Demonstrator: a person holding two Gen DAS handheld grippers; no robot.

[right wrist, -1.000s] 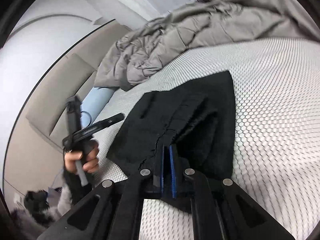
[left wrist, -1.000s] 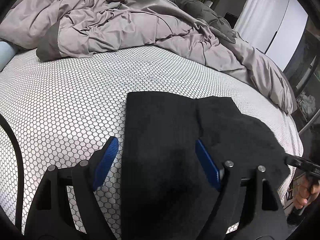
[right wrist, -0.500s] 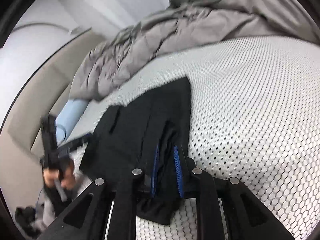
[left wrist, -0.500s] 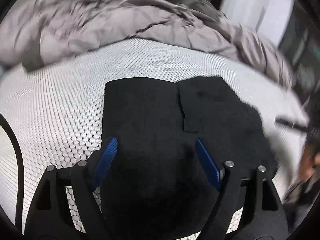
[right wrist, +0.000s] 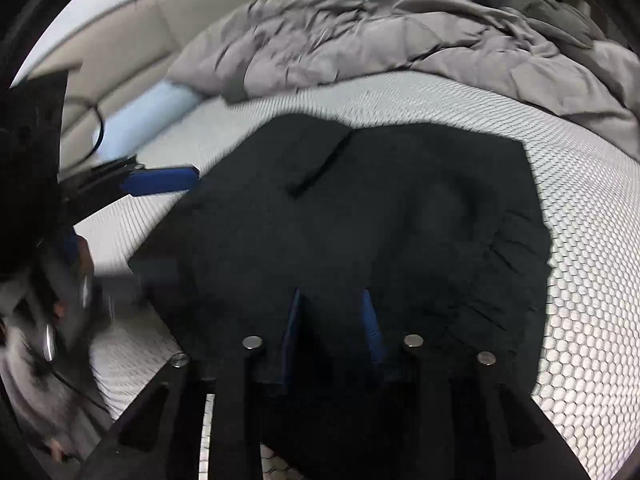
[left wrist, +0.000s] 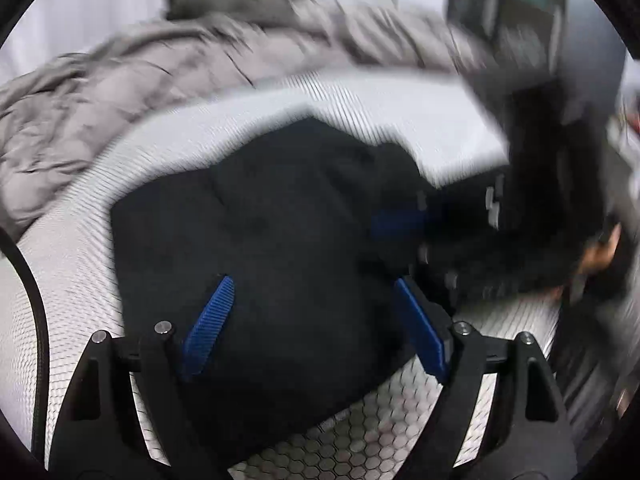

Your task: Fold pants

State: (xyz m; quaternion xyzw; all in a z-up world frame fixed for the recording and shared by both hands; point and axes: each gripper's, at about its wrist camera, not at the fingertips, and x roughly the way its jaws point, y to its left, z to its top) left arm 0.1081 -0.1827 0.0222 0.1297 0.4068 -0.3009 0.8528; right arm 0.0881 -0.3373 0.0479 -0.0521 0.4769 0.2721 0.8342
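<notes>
Black pants (right wrist: 360,216) lie in a folded stack on the bed (right wrist: 592,280) right under both claws: right gripper (right wrist: 332,332) jaws just opened, letting the fold drop, nothing pinched; left gripper (left wrist: 316,320) gapes wide above it, probably ready to smooth.

Home bedroom, bed (right wrist: 460,92) with honeycomb-patterned sheet, rumpled grey duvet (right wrist: 360,40), padded beige headboard (right wrist: 132,36)
</notes>
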